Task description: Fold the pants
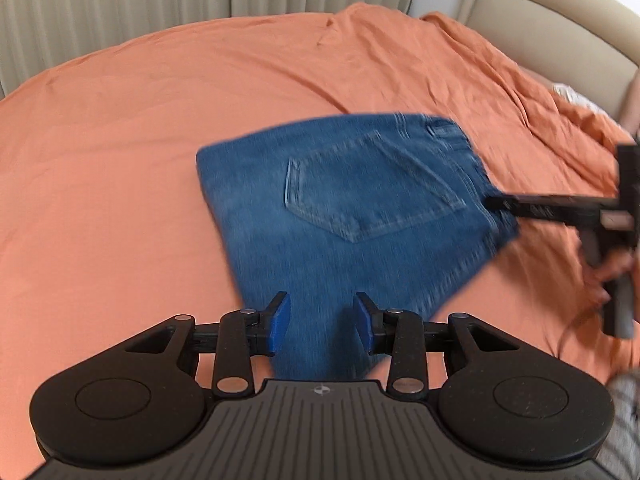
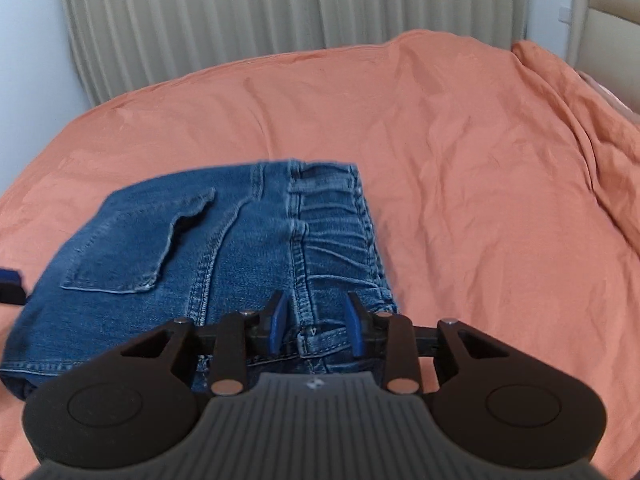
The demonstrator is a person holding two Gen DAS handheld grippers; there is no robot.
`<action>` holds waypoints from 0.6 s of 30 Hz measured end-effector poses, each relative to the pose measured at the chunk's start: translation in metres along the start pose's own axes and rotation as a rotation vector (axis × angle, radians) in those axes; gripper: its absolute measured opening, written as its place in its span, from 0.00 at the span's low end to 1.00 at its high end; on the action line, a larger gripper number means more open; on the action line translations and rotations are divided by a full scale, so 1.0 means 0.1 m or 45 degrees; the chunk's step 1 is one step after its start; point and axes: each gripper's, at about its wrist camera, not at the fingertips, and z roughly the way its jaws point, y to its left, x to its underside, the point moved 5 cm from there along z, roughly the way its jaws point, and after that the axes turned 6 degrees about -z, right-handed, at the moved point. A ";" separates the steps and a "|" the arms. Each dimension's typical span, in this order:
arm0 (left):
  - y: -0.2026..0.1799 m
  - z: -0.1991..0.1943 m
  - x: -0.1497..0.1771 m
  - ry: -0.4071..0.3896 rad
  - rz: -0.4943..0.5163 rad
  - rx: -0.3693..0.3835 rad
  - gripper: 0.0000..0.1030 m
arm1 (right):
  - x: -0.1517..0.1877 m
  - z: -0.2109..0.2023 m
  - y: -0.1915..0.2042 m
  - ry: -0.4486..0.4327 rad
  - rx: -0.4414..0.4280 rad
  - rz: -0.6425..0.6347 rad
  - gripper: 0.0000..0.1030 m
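Note:
Blue jeans (image 1: 340,200) lie folded into a compact stack on the orange bed sheet (image 1: 140,128), back pocket (image 1: 360,188) facing up. My left gripper (image 1: 322,320) hovers open above the stack's near edge, its blue pads apart and nothing pinched. In the right wrist view the jeans (image 2: 180,260) show their waistband (image 2: 320,336) lying between the spread pads of my right gripper (image 2: 317,320), which do not press on it. From the left, the right gripper (image 1: 496,202) reaches the stack's right edge. One left fingertip (image 2: 9,276) peeks in at the far left.
A person's hand (image 1: 612,276) and striped sleeve (image 1: 624,420) hold the right tool. Pleated curtains (image 1: 120,4) hang behind the bed, and a beige padded headboard (image 1: 552,16) stands at the right. Rumpled orange bedding (image 1: 540,100) piles toward the headboard.

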 end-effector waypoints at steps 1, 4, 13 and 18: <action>-0.01 -0.04 0.07 -0.006 0.010 -0.016 0.42 | 0.00 0.00 0.00 0.000 0.000 0.000 0.28; -0.05 -0.10 0.27 -0.011 0.059 -0.075 0.46 | 0.02 0.02 -0.06 -0.016 -0.017 0.069 0.28; -0.18 0.11 0.55 -0.032 0.229 -0.265 0.47 | 0.06 0.02 -0.04 -0.087 -0.022 0.075 0.29; -0.29 0.15 0.51 0.010 0.425 -0.387 0.21 | 0.10 -0.01 -0.07 -0.112 -0.044 0.089 0.29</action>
